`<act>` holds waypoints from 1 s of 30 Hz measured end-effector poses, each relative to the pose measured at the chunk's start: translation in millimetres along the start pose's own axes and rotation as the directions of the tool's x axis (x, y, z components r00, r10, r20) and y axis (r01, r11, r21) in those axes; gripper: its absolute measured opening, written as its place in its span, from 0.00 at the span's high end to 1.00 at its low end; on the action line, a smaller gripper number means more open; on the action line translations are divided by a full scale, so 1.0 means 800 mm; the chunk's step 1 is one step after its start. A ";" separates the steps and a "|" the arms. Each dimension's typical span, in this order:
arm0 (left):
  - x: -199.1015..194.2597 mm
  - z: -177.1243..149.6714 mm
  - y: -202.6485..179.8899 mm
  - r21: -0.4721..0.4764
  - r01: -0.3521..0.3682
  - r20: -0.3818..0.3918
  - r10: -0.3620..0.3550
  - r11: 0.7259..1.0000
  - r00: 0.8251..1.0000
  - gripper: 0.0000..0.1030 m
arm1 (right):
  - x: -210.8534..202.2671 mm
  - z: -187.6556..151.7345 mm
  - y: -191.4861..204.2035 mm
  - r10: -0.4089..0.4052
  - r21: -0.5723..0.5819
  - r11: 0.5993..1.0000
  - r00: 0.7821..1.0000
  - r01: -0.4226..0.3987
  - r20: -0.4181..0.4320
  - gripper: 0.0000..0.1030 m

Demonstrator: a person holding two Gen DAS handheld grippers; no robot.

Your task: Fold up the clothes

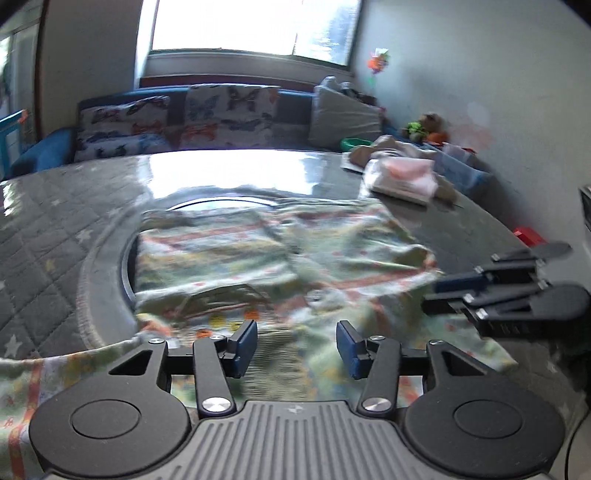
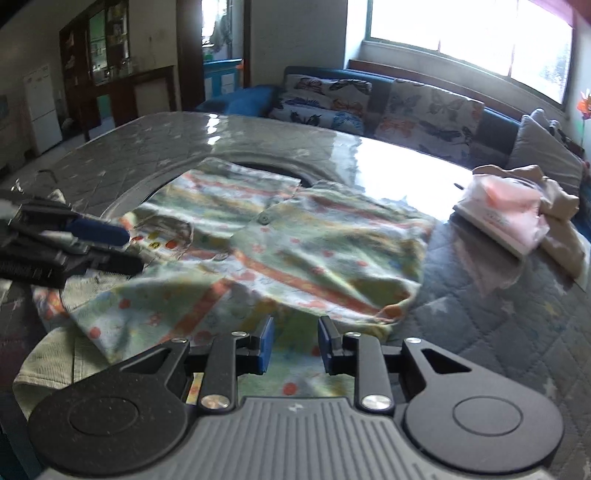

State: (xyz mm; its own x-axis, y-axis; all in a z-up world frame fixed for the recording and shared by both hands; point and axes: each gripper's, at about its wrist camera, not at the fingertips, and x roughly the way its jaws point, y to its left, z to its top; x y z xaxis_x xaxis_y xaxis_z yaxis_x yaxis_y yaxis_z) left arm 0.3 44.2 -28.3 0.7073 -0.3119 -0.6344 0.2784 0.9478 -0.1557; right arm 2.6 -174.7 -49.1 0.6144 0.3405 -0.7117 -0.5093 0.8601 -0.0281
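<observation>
A sunlit living room, with a patterned shirt spread on a glossy quilted tabletop [image 2: 498, 325].

Behind the tabletop stands a blue sofa [image 2: 258, 96] with butterfly cushions under a bright window [image 1: 255, 26]. The shirt [image 2: 295, 236], pale green with orange stripes and small prints, lies flat but rumpled near the front edge, its collar toward the sofa. A folded pink and cream pile of clothes [image 2: 517, 214] sits well apart on the right. The left hand-held gripper [image 1: 296, 349] hangs over the shirt's near hem with its blue pads standing apart and nothing pinched. The right hand-held gripper [image 2: 294, 345] hovers over the hem too, jaws narrower but with a clear gap, gripping no cloth.
</observation>
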 end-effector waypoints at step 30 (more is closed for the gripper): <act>0.011 -0.009 0.024 -0.011 -0.078 -0.002 0.078 0.997 0.997 0.94 | 0.033 0.023 0.093 0.130 -0.130 0.983 0.991 -0.127 0.014 0.72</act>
State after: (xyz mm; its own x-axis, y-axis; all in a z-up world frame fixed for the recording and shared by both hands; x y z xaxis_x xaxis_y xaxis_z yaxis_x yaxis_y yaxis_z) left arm 7.1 60.4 -42.3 0.7257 -0.2365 -0.6461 0.2146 0.9700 -0.1140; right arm -7.9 -95.0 -57.0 0.5514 0.4543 -0.6997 -0.6573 0.7531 -0.0290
